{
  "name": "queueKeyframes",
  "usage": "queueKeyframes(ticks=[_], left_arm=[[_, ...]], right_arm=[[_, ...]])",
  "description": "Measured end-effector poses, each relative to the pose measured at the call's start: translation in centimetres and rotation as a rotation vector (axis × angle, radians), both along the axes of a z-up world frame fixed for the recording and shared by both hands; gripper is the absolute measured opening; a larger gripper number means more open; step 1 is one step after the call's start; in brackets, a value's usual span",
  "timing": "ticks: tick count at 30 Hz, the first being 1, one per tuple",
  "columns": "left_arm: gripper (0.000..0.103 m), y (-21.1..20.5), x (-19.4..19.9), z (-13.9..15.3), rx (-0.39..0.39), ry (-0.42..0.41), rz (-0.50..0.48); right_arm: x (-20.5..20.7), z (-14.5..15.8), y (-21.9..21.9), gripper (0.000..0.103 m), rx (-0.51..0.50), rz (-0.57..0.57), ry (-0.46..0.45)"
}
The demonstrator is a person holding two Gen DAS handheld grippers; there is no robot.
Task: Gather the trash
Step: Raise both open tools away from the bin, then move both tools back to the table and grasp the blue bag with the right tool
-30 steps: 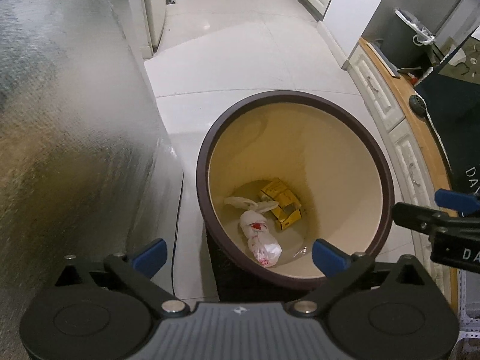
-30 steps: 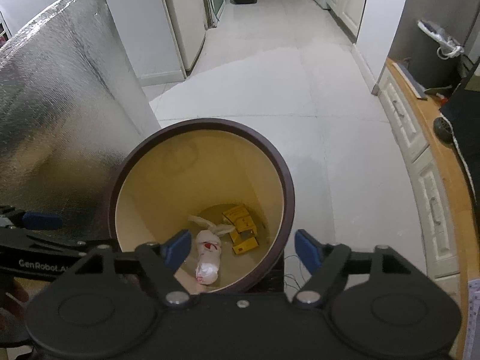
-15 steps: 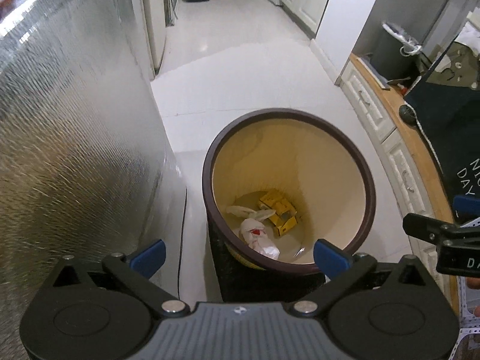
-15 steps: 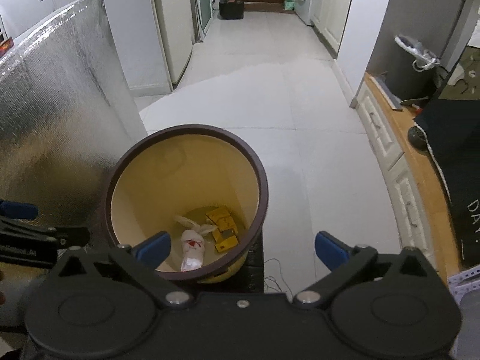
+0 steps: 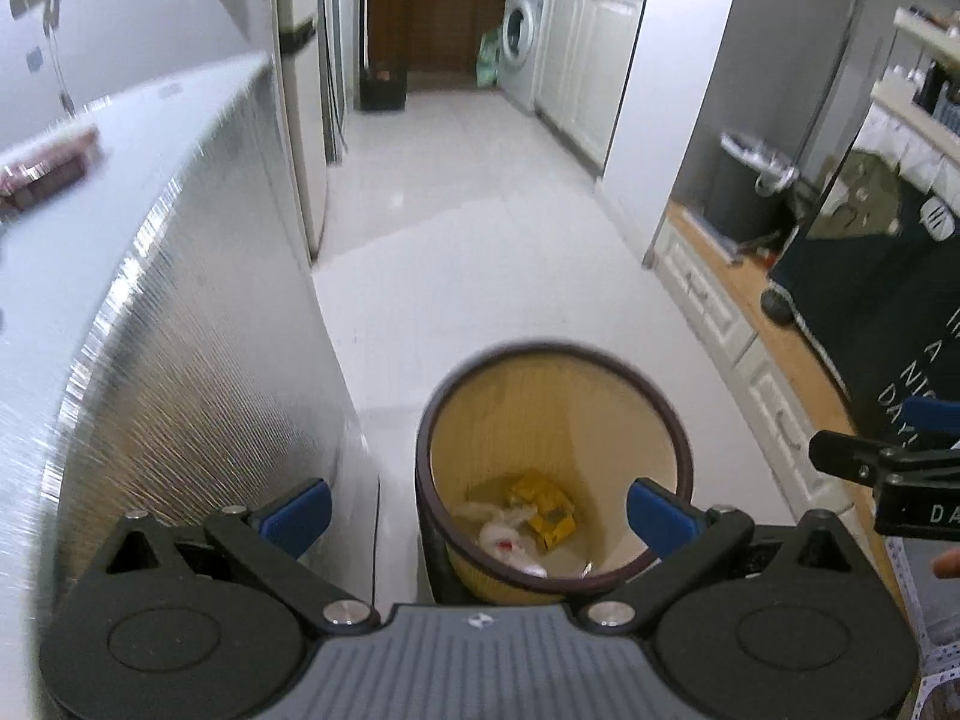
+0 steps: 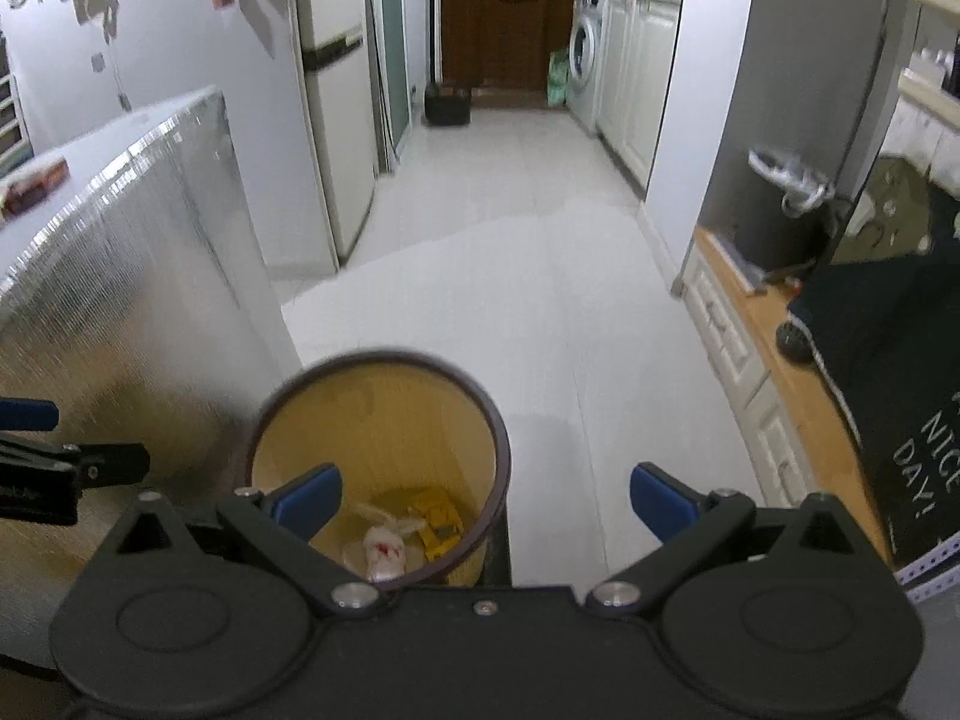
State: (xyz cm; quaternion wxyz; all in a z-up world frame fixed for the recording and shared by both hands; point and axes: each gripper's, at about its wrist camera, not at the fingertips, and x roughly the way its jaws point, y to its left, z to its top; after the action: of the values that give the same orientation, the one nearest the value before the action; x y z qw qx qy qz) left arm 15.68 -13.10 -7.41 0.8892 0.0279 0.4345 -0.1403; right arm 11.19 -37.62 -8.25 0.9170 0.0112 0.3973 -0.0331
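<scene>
Both views motion-blurred, so fine detail is soft. Left gripper (image 5: pixel 477 516): jaws spread wide, nothing between the blue pads, touching nothing. Right gripper (image 6: pixel 486 498): jaws have just been opening, now spread wide with nothing between them; its left pad only overlaps the bin in the picture, no contact visible. Each gripper shows at the edge of the other's view, cut off by the frame. A fingertip (image 5: pixel 948 565) pokes in at the right edge of the left wrist view, rest of the person hidden. Trash bin (image 5: pixel 555 468) stands on the white tiled floor (image 5: pixel 480 252), just beside a silver foil-faced cabinet (image 5: pixel 180 360); round, dark brown rim, yellow-beige inside, near rim hidden behind the gripper bodies. Trash lies at the bottom of the bin: a crumpled white plastic bag (image 5: pixel 501 531) with a red mark, touching a yellow carton (image 5: pixel 549 510); print on the carton unreadable. Right side: low wooden bench (image 6: pixel 798 372) with white drawers, dark cloth (image 6: pixel 888 360) with white lettering draped over it, text cut off. Farther back: fridge (image 6: pixel 333 120), washing machine (image 6: pixel 585 54), brown door (image 6: pixel 492 12).
</scene>
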Motion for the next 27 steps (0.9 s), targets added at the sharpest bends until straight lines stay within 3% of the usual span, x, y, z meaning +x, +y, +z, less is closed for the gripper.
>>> queueKeyframes(ticks=[8, 17, 27], left_arm=[[0.103, 2.4, -2.9, 5.7, -0.031, -0.157, 0.015], [0.103, 7.0, -5.7, 10.1, -0.045, -0.316, 0.069], [0.103, 14.4, -7.2, 13.1, 0.015, -0.441, 0.171]], right_arm=[[-1.9, 4.4, 2.1, 0.103, 0.002, 0.037, -0.131], [-2.6, 7.9, 6.2, 0.103, 0.038, 0.110, -0.263], [-1.6, 10.6, 13.0, 0.103, 0.078, 0.239, -0.361]])
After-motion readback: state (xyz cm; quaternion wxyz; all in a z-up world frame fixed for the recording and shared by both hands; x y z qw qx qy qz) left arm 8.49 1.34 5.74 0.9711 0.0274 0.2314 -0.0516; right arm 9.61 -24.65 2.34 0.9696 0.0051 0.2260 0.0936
